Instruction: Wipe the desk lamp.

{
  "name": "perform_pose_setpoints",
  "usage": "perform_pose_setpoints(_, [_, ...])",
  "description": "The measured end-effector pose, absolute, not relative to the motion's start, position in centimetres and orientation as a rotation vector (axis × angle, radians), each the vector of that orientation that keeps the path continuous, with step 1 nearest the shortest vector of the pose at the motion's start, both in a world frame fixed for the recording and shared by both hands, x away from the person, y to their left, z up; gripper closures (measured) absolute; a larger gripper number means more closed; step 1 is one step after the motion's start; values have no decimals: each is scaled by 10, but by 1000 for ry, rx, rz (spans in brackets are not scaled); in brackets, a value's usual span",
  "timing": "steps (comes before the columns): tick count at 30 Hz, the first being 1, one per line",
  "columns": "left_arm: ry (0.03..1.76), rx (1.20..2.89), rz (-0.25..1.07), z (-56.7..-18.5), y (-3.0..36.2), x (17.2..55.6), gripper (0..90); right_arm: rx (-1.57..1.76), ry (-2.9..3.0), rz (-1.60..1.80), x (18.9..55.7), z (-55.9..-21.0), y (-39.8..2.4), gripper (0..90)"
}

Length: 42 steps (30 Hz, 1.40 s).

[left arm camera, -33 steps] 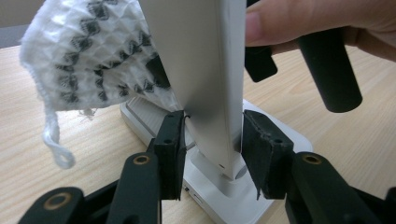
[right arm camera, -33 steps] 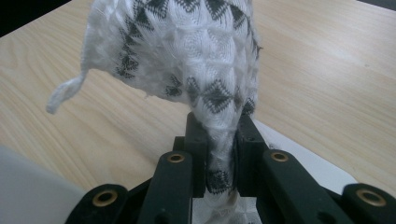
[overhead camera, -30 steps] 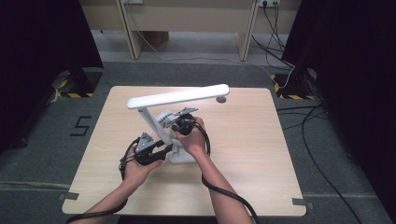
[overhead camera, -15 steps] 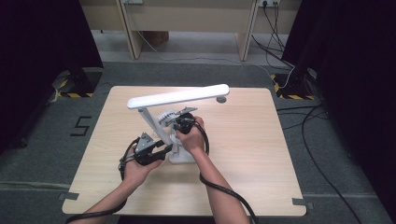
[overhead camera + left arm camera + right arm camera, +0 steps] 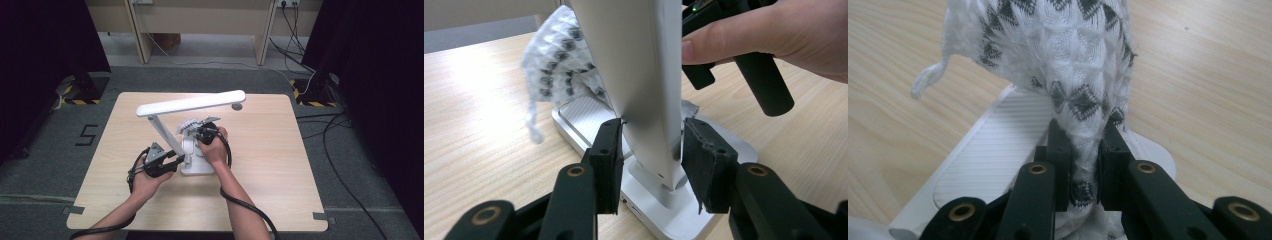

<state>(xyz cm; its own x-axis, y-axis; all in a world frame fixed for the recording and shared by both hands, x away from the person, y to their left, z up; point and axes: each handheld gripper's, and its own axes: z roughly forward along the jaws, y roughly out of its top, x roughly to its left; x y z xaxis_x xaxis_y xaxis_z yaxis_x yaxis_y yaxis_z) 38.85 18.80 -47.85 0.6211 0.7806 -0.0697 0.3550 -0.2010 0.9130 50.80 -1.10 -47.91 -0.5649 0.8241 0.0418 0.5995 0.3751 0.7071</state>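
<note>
A: Any writing to read?

B: Just a dark figure "5" [image 5: 88,135] marked on the grey floor [image 5: 45,165] left of the counter [image 5: 280,165]. I can make out no brand on the lamp.

A: Where is the lamp?

B: The white desk lamp [image 5: 190,104] stands mid-counter, its base [image 5: 192,167] flat on the wood, its stem [image 5: 167,136] leaning up to a long head that runs left to right.

A: And the left gripper [image 5: 161,161]?

B: Its fingers [image 5: 606,160] sit on either side of the stem's lower end, just above the base. The left pad touches the stem; the right pad is at its edge, and whether it presses I can't tell. It looks like a grip on the stem.

A: The right gripper [image 5: 200,131]?

B: Its fingers [image 5: 1060,150] are narrow, clamped on a white cloth [image 5: 1068,65] with a dark diamond pattern. The cloth bunches out past the fingertips over the ribbed top of the base, a loose thread hanging at its left. From the left gripper view the cloth [image 5: 559,65] hangs just behind the stem, above the base.
</note>
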Motion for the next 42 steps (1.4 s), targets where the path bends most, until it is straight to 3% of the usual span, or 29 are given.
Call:
perform_pose_setpoints(20, [918, 1801, 510, -478, 188, 388, 594, 1320, 2246, 886, 507, -477, -52, 807])
perform_pose_setpoints(42, [938, 1772, 517, -476, 187, 389, 566, 1450, 2165, 790, 481, -462, -106, 798])
